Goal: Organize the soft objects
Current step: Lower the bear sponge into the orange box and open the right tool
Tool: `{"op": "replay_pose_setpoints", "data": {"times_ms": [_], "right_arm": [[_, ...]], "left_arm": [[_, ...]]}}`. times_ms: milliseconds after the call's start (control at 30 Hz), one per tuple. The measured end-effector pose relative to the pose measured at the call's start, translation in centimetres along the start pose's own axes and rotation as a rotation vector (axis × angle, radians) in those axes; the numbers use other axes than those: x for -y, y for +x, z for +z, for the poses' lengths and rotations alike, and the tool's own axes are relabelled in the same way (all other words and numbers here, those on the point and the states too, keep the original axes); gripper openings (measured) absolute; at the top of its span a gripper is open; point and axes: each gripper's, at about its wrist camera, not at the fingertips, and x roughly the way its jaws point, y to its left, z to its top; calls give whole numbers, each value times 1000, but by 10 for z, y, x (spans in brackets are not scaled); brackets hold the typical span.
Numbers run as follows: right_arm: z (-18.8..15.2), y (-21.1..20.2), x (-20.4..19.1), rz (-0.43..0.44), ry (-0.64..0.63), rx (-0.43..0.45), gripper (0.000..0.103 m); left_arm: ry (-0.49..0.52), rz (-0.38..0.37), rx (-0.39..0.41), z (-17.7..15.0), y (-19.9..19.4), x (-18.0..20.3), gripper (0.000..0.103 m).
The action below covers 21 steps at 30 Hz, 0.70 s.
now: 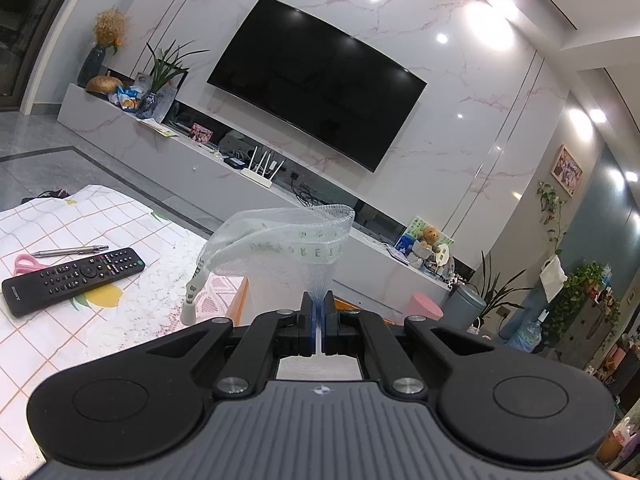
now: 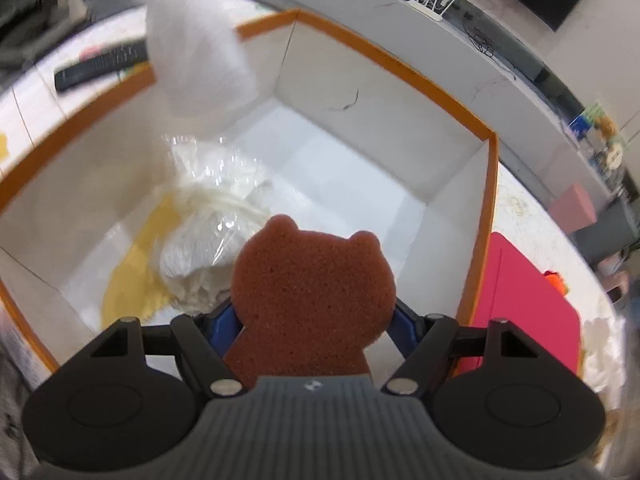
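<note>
Brown sponge (image 2: 312,300), clamped by the right gripper (image 2: 316,320) above the box (image 2: 384,60), may miss; left gripper (image 1: 319,312) pinches a dangling mesh bag (image 1: 288,240).

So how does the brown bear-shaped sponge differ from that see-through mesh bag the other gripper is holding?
The brown bear-shaped sponge is solid, opaque and holds its shape; the see-through mesh bag is thin, translucent and floppy. The sponge sits wide between the right gripper fingers, while the left gripper pinches only a gathered bit of the bag. The sponge is above the orange-rimmed white box. Both are soft and gripped.
</note>
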Motion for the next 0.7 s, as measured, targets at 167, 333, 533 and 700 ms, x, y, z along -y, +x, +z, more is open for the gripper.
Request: {"op": "replay_pose_setpoints", "data": {"times_ms": [167, 333, 533, 700], "right_arm": [[5, 3, -1, -19, 21, -19, 73], [4, 3, -2, -23, 21, -30, 77], [3, -3, -2, -43, 19, 42, 88], [-4, -26, -8, -88, -1, 191, 98]], "left_arm": [[-31, -5, -9, 1, 1, -8, 2], [-54, -10, 3, 3, -1, -14, 2], [-84, -16, -4, 4, -2, -20, 2], [-80, -28, -13, 3, -1, -18, 2]]}}
